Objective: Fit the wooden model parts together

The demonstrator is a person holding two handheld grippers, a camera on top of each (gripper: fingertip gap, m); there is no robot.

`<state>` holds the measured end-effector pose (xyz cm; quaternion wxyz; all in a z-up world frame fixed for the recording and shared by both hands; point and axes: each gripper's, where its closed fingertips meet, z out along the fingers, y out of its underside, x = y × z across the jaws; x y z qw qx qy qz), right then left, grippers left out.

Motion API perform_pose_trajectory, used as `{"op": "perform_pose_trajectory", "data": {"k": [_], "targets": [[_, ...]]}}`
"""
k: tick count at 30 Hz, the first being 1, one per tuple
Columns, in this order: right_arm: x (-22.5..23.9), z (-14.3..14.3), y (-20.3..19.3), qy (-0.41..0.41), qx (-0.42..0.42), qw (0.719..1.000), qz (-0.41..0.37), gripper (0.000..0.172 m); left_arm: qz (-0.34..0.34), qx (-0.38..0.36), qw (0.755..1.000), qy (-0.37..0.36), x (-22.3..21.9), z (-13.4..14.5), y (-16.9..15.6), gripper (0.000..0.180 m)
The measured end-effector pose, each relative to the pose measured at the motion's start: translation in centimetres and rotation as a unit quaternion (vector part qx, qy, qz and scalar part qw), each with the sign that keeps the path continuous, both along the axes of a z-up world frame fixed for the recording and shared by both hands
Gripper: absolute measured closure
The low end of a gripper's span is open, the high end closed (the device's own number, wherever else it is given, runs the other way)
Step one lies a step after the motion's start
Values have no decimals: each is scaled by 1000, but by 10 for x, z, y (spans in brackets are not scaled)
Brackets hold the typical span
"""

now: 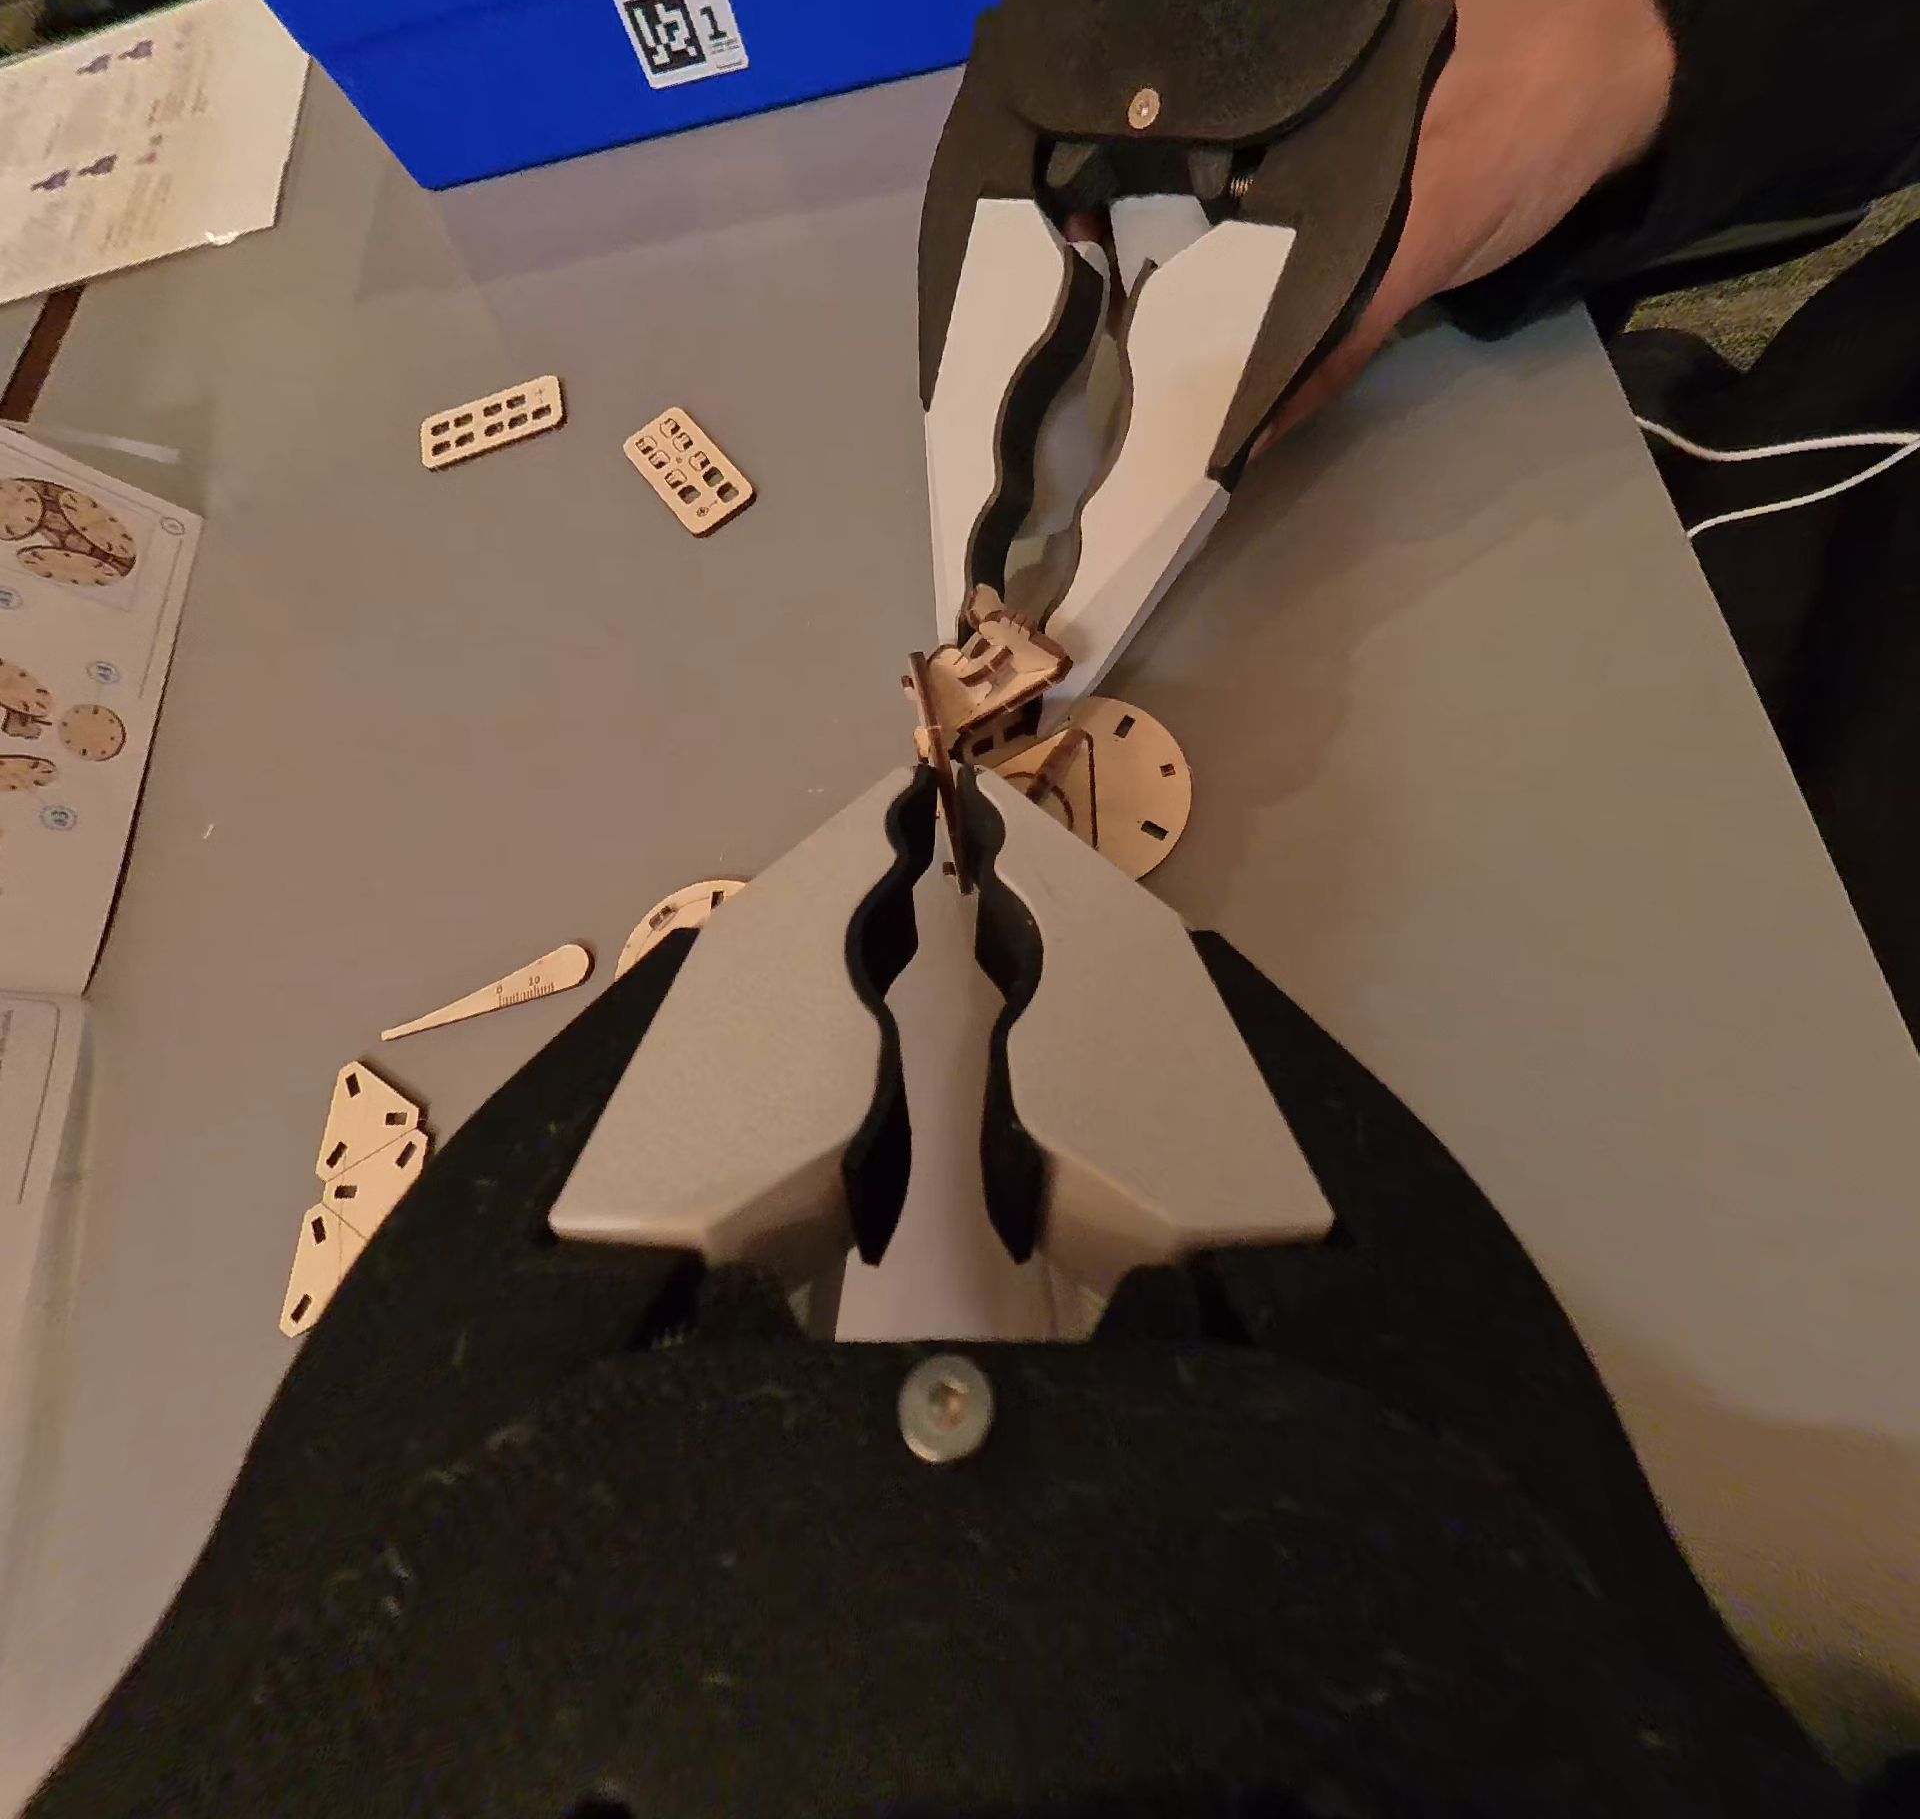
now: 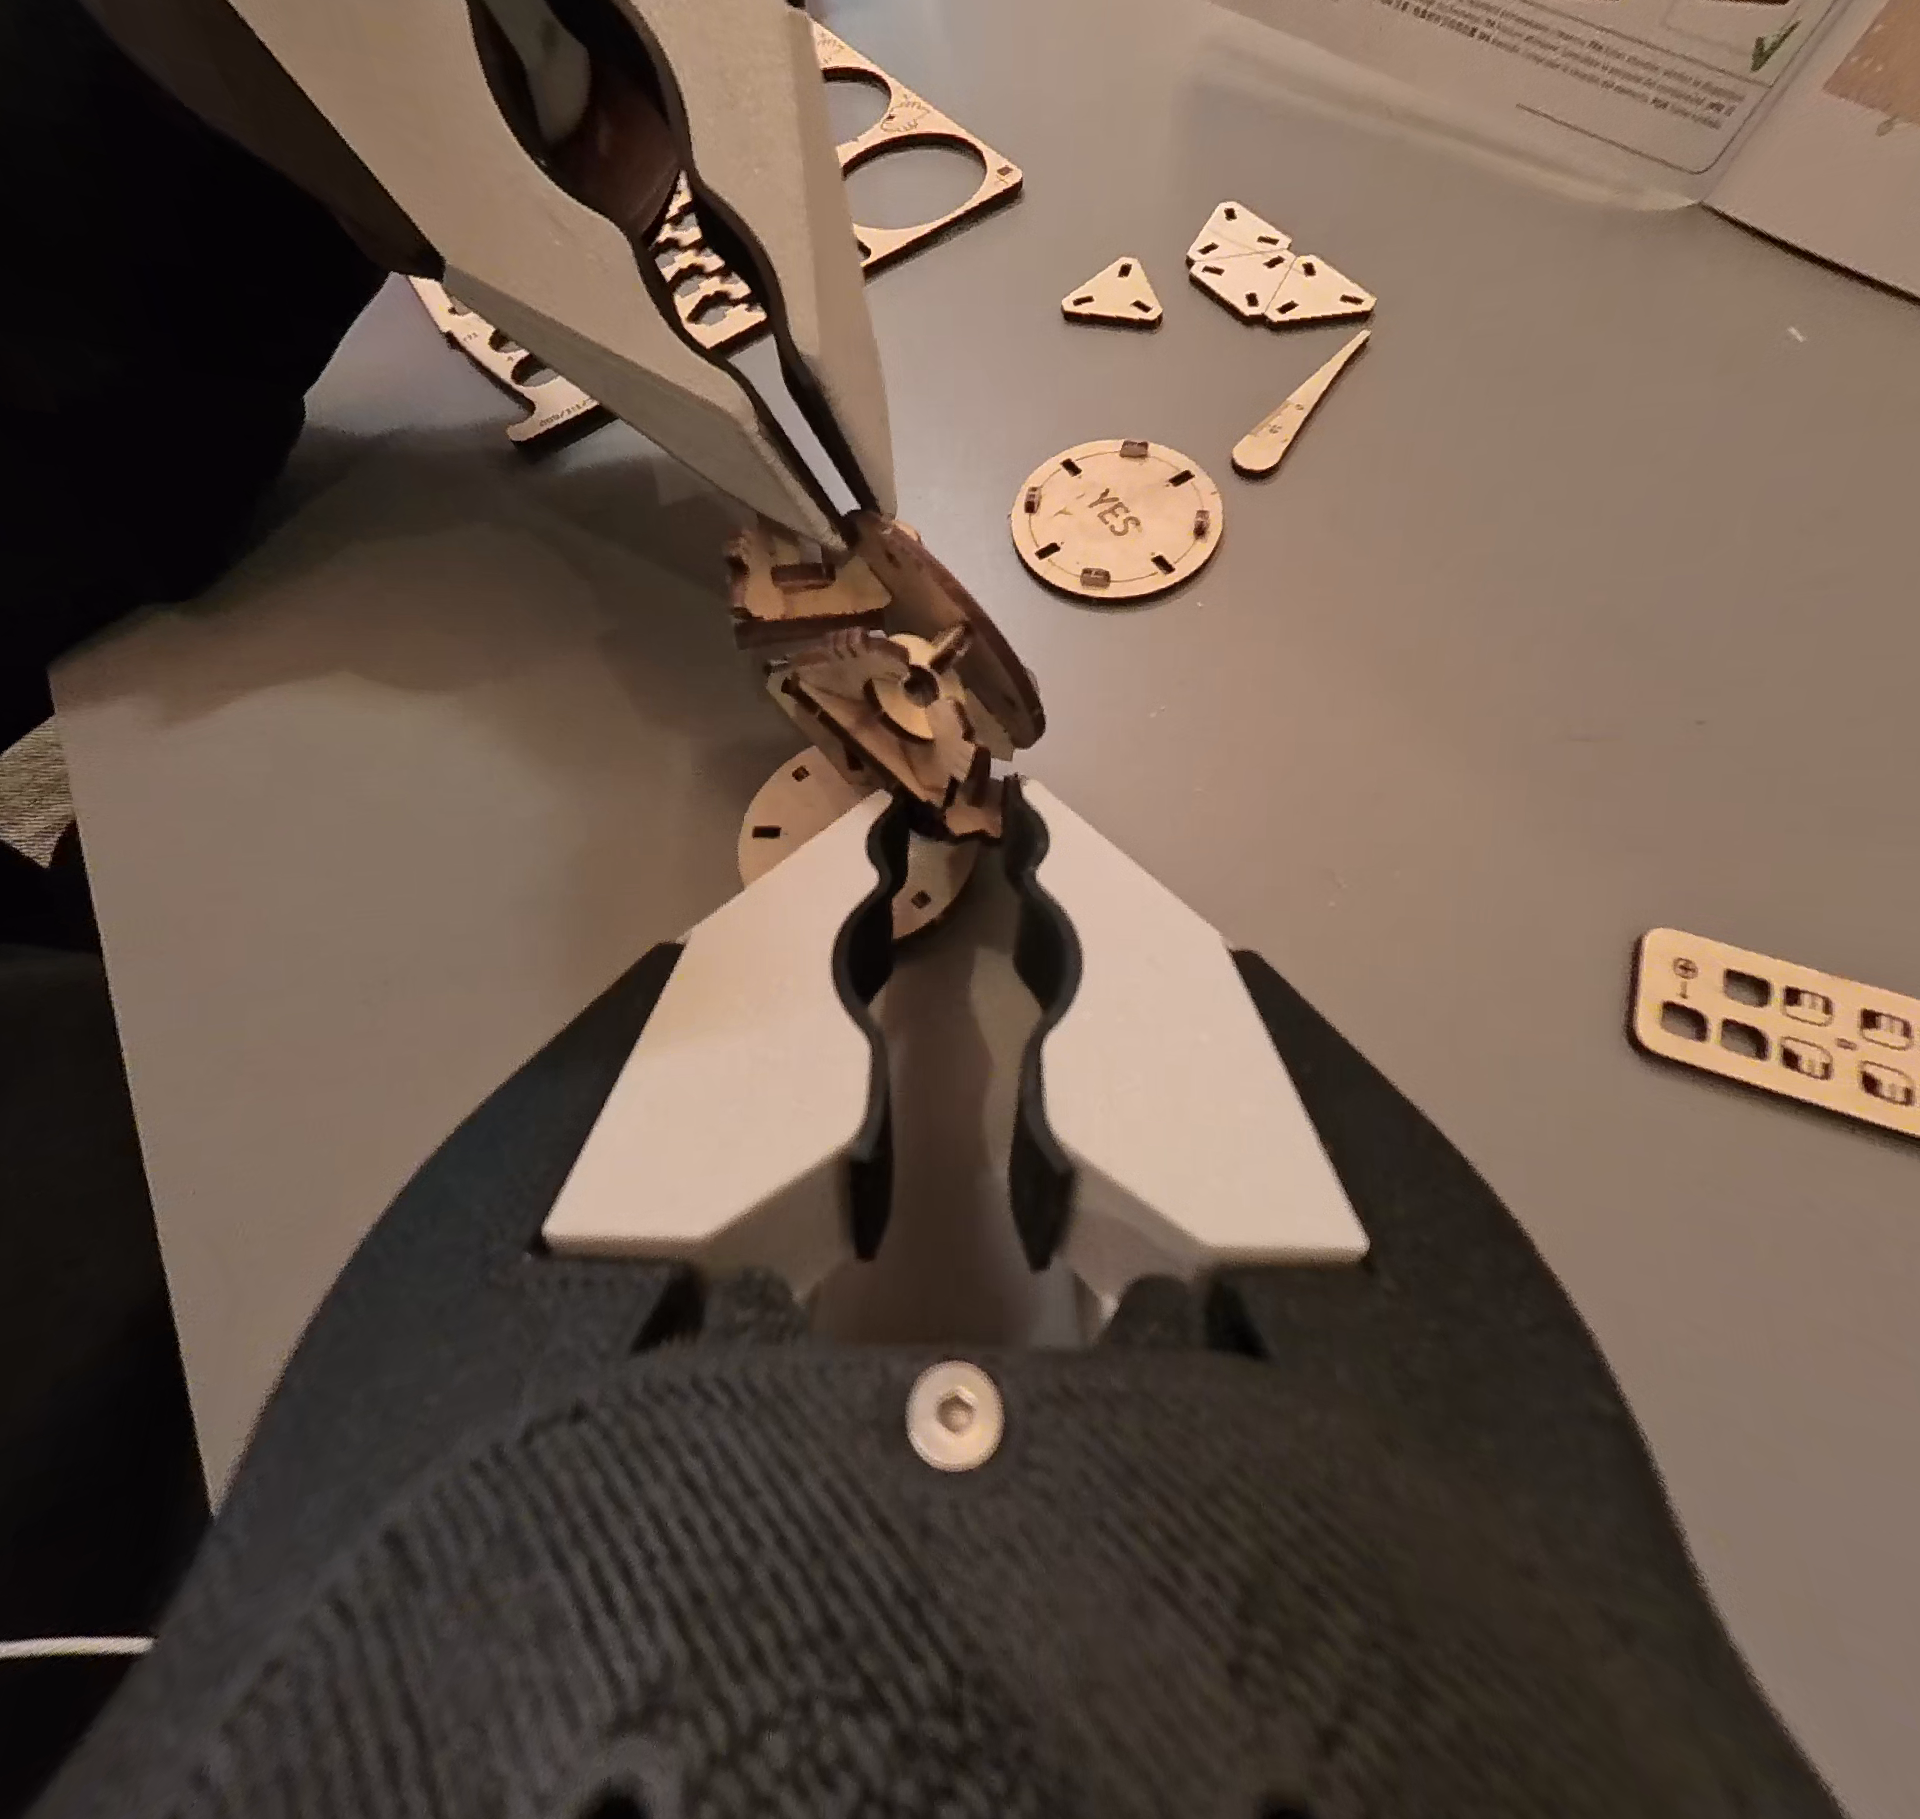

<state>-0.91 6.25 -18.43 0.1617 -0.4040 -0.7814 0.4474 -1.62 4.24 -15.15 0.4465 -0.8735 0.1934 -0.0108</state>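
Both grippers meet on one small pale plywood model of slotted laser-cut parts point(image 2: 894, 699), held just above the grey table point(image 1: 520, 730). The left gripper point(image 1: 948, 803) pinches the model's thin upright disc edge-on. The right gripper point(image 2: 951, 813) clamps the opposite end. A flat round wooden disc with slots point(image 1: 1132, 782) lies right beneath. Loose wooden triangles point(image 2: 1278, 278) lie well apart.

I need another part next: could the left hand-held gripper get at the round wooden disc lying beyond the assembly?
Probably not yet: the left hand-held gripper is shut on the wooden assembly, though the disc lies unobstructed.
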Motion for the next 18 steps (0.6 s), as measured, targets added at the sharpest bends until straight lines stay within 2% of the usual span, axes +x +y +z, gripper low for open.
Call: {"op": "perform_pose_trajectory", "data": {"k": [18], "targets": [[5, 3, -1, 24, 17, 999, -15, 159, -10, 4, 1000, 10, 4, 1, 0, 180]]}}
